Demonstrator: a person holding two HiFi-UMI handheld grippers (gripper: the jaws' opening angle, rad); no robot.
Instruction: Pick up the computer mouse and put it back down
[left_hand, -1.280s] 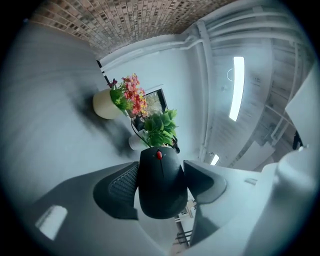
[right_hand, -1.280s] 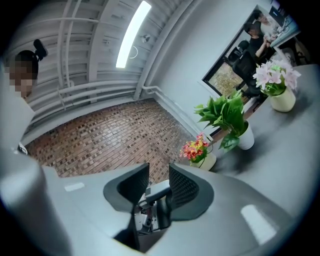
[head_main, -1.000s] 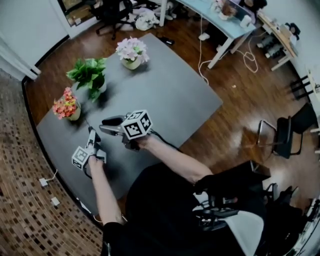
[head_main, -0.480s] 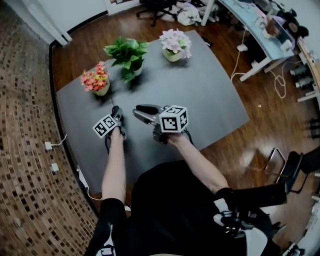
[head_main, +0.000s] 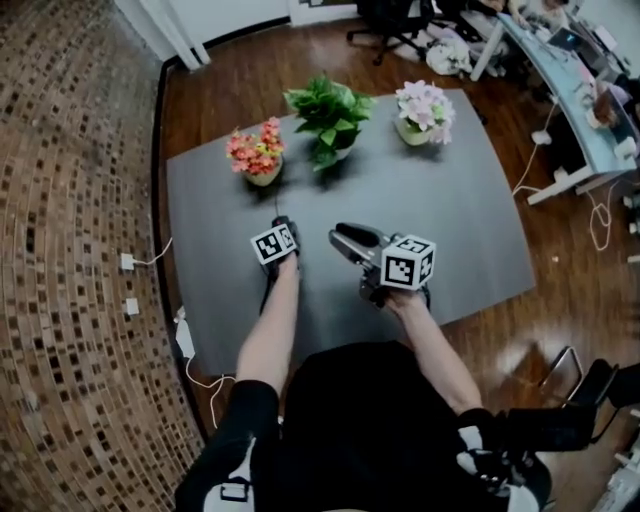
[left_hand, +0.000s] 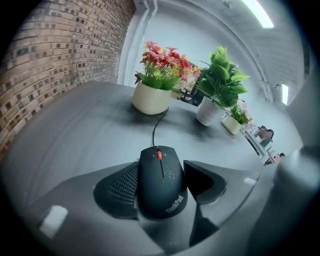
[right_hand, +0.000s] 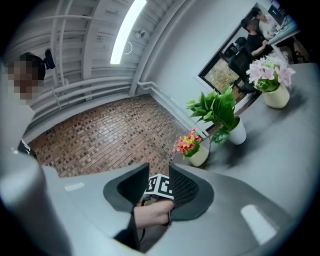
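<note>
We looked down at a gray tabletop (head_main: 470, 220). Our left claw (left_hand: 161, 166) was in the middle of that picture and pointed down at it. The left claw was clamped on the black computer mouse (left_hand: 161, 187): one pad pressed on each side of it. The mouse sat low in the middle of the left gripper view, with its red wheel facing up. We could not tell if the mouse touched the tabletop. Its thin cord (left_hand: 155, 127) ran up the frame toward a cream pot of red flowers (left_hand: 153, 96).

Our right claw (right_hand: 159, 171) was just right of the left one in the head view. Its jaws stood apart, with nothing in them.

A green plant (head_main: 328, 112) and a pot of pink flowers (head_main: 424, 108) stood in a row with the red flowers, along the top edge of the tabletop.
</note>
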